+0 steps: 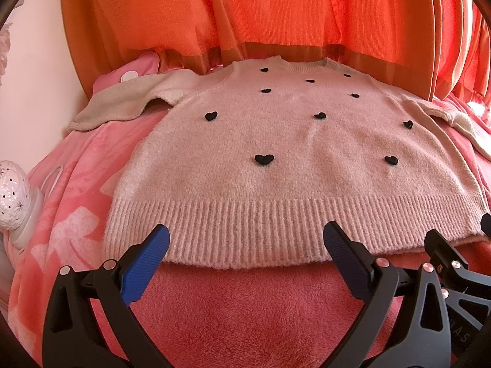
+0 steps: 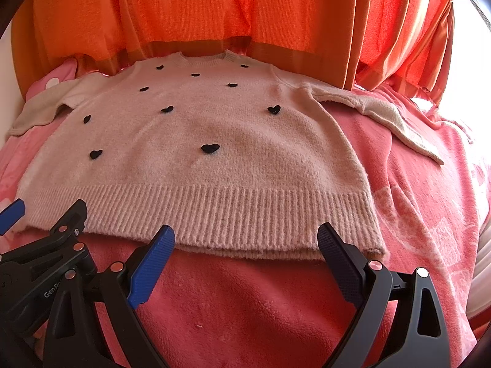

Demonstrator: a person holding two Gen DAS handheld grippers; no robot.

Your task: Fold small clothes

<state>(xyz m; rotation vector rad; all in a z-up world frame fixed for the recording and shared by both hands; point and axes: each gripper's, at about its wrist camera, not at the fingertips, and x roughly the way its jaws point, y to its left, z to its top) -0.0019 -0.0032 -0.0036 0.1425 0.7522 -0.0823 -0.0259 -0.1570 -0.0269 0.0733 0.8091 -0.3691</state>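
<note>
A small pale pink fuzzy sweater (image 1: 285, 153) with black hearts lies flat, front up, on a pink blanket (image 1: 245, 300). Its ribbed hem (image 1: 264, 230) faces me and both sleeves are spread out sideways. My left gripper (image 1: 247, 236) is open, its blue fingertips just above the hem's left half. My right gripper (image 2: 245, 236) is open too, over the hem's right half (image 2: 245, 214). The sweater also fills the right wrist view (image 2: 196, 141). Each gripper shows at the edge of the other's view. Neither holds anything.
Orange curtains (image 1: 276, 15) hang right behind the sweater's collar. A white perforated lamp (image 1: 12, 190) stands at the left edge of the bed. A pink pillow (image 1: 135, 70) lies at the back left. The blanket (image 2: 429, 214) runs on to the right.
</note>
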